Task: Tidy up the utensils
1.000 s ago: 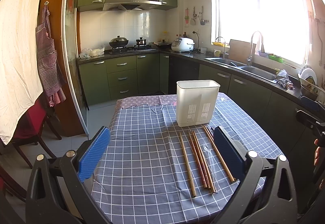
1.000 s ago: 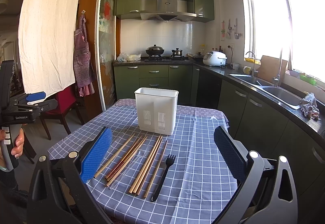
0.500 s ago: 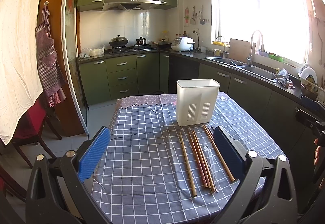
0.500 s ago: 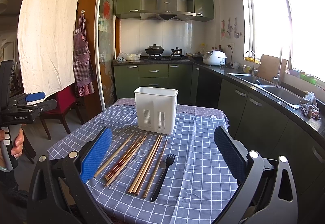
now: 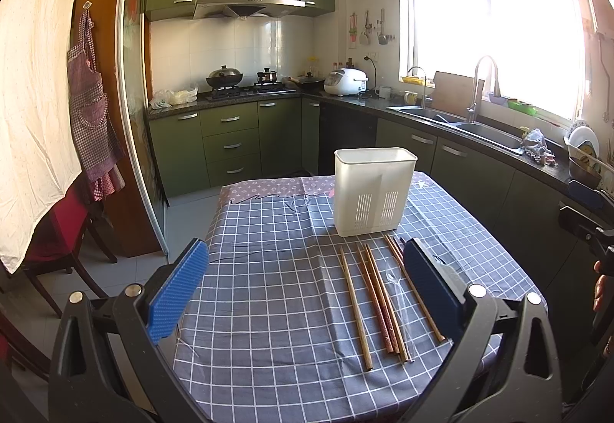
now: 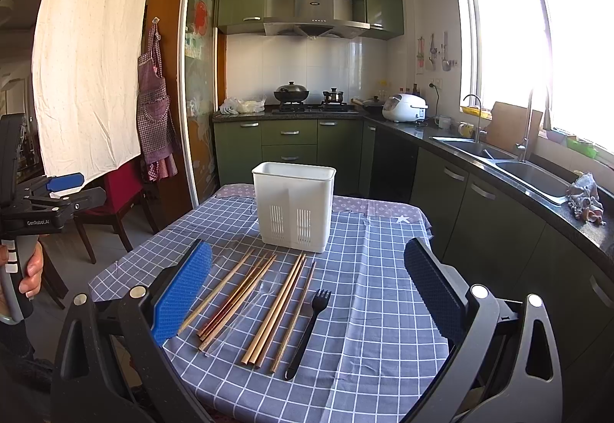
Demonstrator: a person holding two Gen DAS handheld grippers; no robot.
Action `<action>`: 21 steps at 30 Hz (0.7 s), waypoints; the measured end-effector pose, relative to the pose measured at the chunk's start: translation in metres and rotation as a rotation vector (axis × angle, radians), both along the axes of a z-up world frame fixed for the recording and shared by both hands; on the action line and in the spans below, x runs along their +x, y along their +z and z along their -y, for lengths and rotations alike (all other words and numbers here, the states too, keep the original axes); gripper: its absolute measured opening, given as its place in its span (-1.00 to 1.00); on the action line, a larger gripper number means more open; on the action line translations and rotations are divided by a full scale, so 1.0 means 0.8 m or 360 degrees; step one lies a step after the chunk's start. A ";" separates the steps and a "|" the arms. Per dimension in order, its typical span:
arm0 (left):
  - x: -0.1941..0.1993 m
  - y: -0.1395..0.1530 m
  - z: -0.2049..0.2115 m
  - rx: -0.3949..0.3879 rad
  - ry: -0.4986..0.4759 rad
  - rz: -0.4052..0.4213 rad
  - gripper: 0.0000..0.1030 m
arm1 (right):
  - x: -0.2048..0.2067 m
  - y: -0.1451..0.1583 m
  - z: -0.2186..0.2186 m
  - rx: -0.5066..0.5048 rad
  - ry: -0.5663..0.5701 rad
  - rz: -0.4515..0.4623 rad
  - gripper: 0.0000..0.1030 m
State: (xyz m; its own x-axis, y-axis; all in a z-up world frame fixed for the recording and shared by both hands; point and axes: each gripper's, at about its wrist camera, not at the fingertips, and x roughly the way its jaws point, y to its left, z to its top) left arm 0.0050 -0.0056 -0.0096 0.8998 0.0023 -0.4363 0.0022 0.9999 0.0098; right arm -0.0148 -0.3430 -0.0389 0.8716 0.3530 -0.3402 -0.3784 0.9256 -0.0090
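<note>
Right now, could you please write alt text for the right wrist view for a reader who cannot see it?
An open right gripper hovers over a checked tablecloth where wooden chopsticks, a clear plastic spoon and a black fork lie before an upright white utensil holder. A green kitchen lies behind.

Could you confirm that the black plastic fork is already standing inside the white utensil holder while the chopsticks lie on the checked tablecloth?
Not quite: the right wrist view shows the black plastic fork lying on the checked tablecloth beside the chopsticks, in front of the white utensil holder.
</note>
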 end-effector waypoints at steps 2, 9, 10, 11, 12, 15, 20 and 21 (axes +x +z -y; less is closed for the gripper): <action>-0.001 -0.001 -0.001 -0.0002 0.0000 0.0000 0.88 | 0.000 0.000 0.000 0.0000 0.0001 -0.0001 0.92; 0.000 -0.003 -0.001 0.0004 -0.0002 -0.0004 0.88 | 0.000 0.000 0.000 -0.0001 -0.0001 -0.0001 0.92; 0.000 -0.004 -0.002 0.0004 -0.0002 -0.0007 0.88 | 0.001 0.000 0.000 0.0000 0.0000 -0.0002 0.92; 0.001 -0.005 -0.003 0.0005 -0.0001 -0.0011 0.88 | 0.001 0.000 0.000 0.0000 0.0000 -0.0003 0.92; 0.001 -0.006 -0.003 0.0004 0.0000 -0.0016 0.88 | 0.001 0.000 0.000 0.0000 -0.0001 -0.0004 0.92; 0.005 -0.011 -0.005 0.0014 0.0006 -0.0038 0.88 | 0.001 -0.001 -0.001 -0.0002 -0.0006 -0.0008 0.92; 0.008 -0.011 -0.004 0.0012 -0.0001 -0.0054 0.88 | 0.006 -0.002 0.000 0.0003 -0.0014 -0.0029 0.92; 0.009 -0.011 -0.004 0.0016 0.0000 -0.0055 0.88 | 0.007 -0.003 0.000 0.0003 -0.0014 -0.0035 0.92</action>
